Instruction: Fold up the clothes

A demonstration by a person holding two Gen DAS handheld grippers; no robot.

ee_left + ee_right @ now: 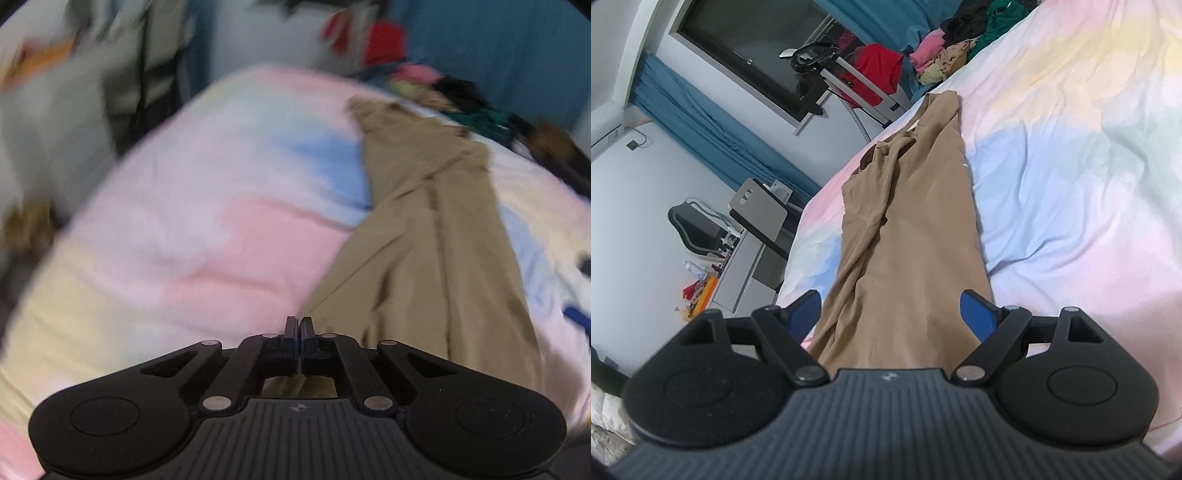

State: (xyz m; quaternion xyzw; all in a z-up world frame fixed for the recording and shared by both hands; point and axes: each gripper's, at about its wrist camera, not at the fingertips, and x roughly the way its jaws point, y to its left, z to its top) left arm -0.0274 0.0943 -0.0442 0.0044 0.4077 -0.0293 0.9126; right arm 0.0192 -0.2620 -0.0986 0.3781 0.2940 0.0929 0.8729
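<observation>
Tan, soft cotton trousers (908,229) are stretched lengthwise on the pastel bed sheet (1071,147); the left gripper (298,325) has its jaws together, perhaps pinching a hem, while the right gripper (890,310) has its jaws apart astride the cloth, so a slack layer could be missed.

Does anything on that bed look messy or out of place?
The tan trousers lie lengthwise but rumpled, bunched and twisted at the far end rather than flat. A jumbled heap of clothes sits at the bed's far edge. The pastel sheet is wrinkled. Nothing looks spilled or damaged.

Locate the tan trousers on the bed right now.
The tan trousers lie lengthwise on the pastel bedsheet, running from between the open right hand-held gripper toward the clothes pile.
</observation>
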